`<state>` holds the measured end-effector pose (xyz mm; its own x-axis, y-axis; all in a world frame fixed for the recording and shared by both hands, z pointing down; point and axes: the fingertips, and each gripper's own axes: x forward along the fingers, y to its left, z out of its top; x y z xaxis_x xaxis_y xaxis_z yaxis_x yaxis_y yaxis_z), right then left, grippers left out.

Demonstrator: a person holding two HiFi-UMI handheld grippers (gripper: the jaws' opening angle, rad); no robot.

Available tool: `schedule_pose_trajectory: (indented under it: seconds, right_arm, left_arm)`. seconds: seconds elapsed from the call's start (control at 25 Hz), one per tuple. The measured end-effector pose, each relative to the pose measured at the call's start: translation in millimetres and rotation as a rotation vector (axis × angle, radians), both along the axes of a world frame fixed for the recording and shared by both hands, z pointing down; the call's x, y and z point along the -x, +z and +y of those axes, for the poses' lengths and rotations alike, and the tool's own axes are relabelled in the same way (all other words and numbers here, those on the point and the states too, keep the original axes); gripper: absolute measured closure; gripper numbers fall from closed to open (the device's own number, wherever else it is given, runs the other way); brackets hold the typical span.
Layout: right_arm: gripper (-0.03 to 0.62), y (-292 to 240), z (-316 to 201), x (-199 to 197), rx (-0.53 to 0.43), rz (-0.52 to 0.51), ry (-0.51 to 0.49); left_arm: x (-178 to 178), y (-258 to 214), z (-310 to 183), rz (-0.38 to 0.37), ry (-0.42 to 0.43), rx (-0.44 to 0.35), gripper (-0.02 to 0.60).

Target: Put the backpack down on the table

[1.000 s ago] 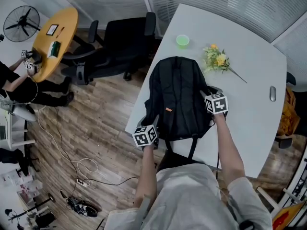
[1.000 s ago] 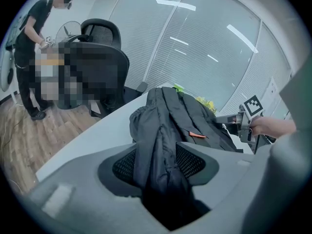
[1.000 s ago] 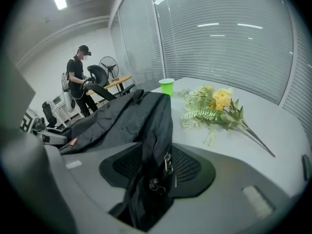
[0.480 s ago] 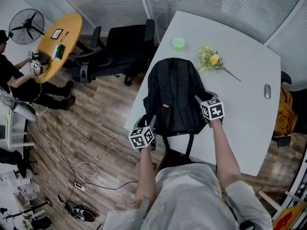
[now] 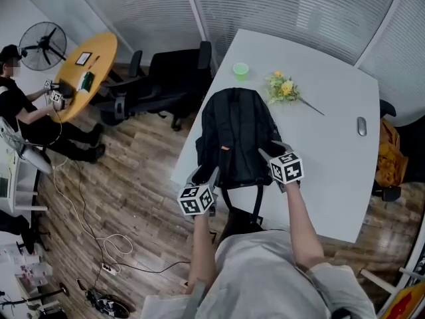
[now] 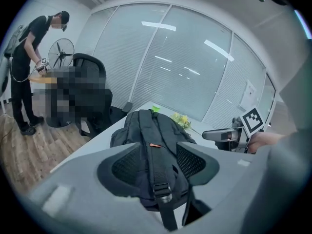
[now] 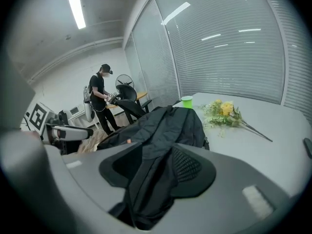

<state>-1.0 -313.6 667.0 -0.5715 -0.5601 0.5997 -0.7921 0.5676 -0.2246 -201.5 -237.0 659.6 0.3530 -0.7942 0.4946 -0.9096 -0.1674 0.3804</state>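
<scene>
1. Head view: the backpack (image 5: 232, 135) is lying flat on the table (image 5: 332, 151), at its near left edge. The left gripper (image 5: 204, 176) and right gripper (image 5: 269, 153) are sitting nearer the backpack's near end than a second ago.
2. Left gripper view: the jaws are standing wide, with a strap (image 6: 157, 169) running between them.
3. Right gripper view: the jaws are gaping wide, with backpack fabric lying between them.

I count one black backpack (image 5: 234, 135) on one white table (image 5: 332, 171), and two grippers: the left gripper (image 5: 204, 175) and the right gripper (image 5: 269, 150). One green cup (image 5: 240, 70), one bunch of flowers (image 5: 282, 88), one computer mouse (image 5: 361, 126). Across the room: one yellow table (image 5: 93, 65), one fan (image 5: 43, 45), at least two black chairs (image 5: 166, 78), one other person (image 5: 20, 105).
</scene>
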Motion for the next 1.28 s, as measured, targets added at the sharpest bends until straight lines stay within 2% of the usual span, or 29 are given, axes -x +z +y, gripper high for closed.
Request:
schedule_pose_trajectory:
  seconds: [0.4, 0.72, 1.28]
  right_arm:
    - [0.404, -18, 55, -6, -0.004, -0.084, 0.027]
    - [0.405, -24, 81, -6, -0.027, -0.121, 0.03]
    - [0.407, -25, 93, -2, -0.037, -0.114, 0.021]
  left_arm:
    - [-31, -29, 20, 0.007, 0.056, -0.073, 0.345]
    - [-40, -33, 35, -0.013, 0.084, -0.084, 0.345]
    - [-41, -36, 39, -0.051, 0.11, -0.088, 0.347]
